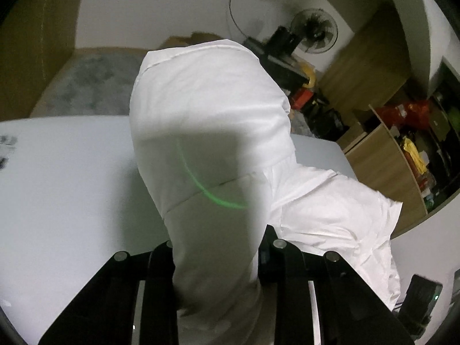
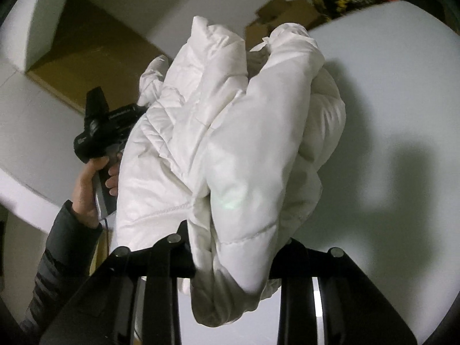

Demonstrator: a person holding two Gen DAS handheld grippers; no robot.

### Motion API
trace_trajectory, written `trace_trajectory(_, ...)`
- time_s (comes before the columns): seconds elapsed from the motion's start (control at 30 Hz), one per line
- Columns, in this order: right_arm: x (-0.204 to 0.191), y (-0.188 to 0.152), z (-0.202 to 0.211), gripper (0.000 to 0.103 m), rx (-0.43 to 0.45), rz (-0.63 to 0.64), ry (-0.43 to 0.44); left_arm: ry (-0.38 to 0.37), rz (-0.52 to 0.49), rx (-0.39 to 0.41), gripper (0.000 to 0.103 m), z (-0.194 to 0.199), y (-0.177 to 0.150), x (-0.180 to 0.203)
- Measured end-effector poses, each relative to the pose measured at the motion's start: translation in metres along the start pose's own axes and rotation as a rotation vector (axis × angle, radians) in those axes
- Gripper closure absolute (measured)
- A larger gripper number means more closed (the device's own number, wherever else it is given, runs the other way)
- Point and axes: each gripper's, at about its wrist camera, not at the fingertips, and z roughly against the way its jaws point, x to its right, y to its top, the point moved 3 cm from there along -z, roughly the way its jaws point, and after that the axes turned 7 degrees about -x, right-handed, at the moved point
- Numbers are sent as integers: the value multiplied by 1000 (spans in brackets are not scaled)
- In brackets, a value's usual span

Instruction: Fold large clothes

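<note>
A white padded jacket [image 1: 207,109] hangs lifted above the white table [image 1: 63,178]. My left gripper [image 1: 218,247] is shut on a smooth panel of it, which stretches up and away from the jaws. In the right wrist view the jacket [image 2: 230,132] is bunched in thick quilted folds. My right gripper [image 2: 233,244] is shut on that bundle, and the cloth hides its fingertips. The left gripper's black body [image 2: 106,126] and the hand holding it show at the left, beside the jacket.
White table [image 2: 388,115] lies under the jacket. Beyond its far edge are a grey rug [image 1: 92,83], a standing fan [image 1: 314,31], wooden shelves with clutter [image 1: 408,143] and cardboard boxes [image 2: 281,11]. A black device [image 1: 422,296] sits at the table's right.
</note>
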Motion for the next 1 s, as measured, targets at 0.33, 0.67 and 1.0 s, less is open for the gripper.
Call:
trace_trajectory(0.33, -42, -46, -13, 73, -88, 97, 79, 62, 37, 8, 76, 75, -91, -72)
trace_trajectory(0.67, -18, -103, -72, 44, -170, -6, -2, 76, 146, 11, 62, 13, -146, -125)
trace_trajectory(1.0, -53, -88, 35, 0, 146, 154, -252, 346, 88, 285, 0, 152, -202, -78)
